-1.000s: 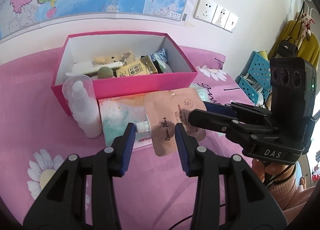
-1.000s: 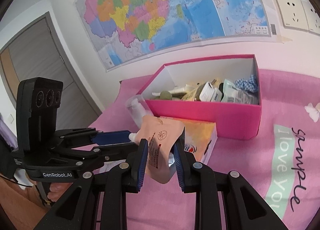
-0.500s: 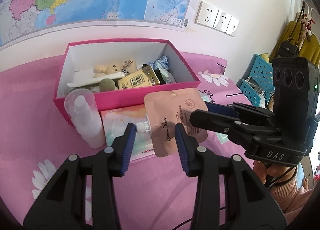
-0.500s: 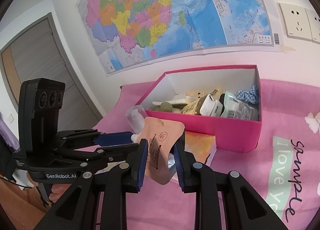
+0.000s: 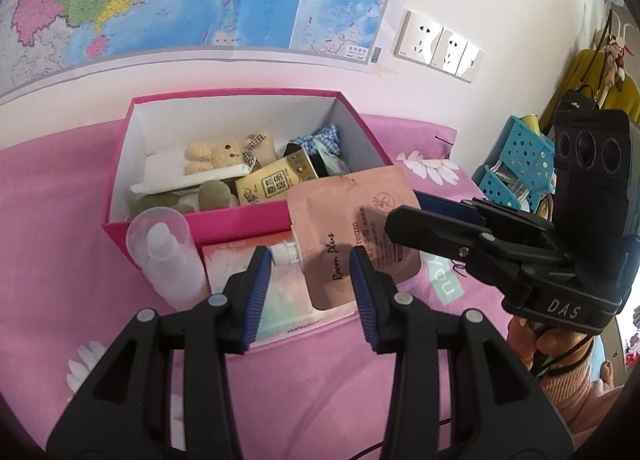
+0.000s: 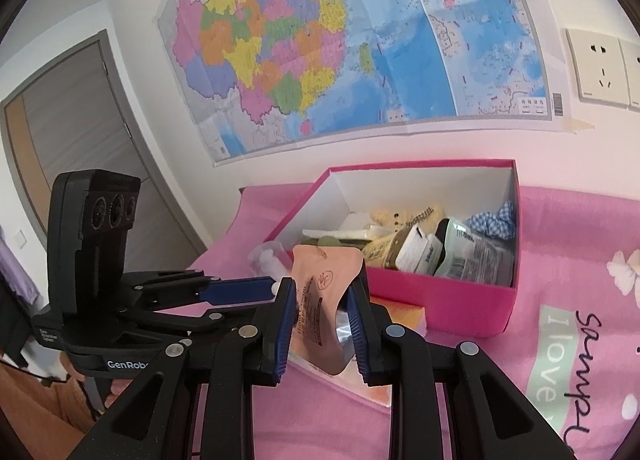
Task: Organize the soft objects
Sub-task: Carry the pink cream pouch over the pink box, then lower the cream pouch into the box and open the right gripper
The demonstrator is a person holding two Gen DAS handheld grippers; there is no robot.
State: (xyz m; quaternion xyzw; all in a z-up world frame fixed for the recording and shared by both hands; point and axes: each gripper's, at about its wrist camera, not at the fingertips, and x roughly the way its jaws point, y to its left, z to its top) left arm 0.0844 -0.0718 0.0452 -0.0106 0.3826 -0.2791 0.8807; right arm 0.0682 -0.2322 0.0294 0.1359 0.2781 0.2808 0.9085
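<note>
A peach "Room Plus" cream pouch (image 5: 352, 228) (image 6: 320, 292) with a white cap hangs in the air in front of the open pink box (image 5: 240, 220) (image 6: 440, 300). My right gripper (image 6: 322, 288) (image 5: 404, 210) is shut on the pouch's side and bends it between the pads. My left gripper (image 5: 311, 264) (image 6: 260, 298) stands open just in front of the pouch's lower part, cap beside its left tip, pads not pressing it. Inside the box lie a plush bear (image 5: 228, 154), blue checked cloth (image 5: 320, 138) and several sachets.
A clear spray bottle (image 5: 168, 256) stands against the box's front left. A flat orange-and-teal pack (image 5: 280, 300) (image 6: 400, 316) lies on the pink bedspread under the pouch. Blue baskets (image 5: 516, 164) stand off the right edge. The map wall is close behind the box.
Both grippers have risen a little together, the right one keeping the pouch. More of the box's inside shows now. Neither grip has changed.
</note>
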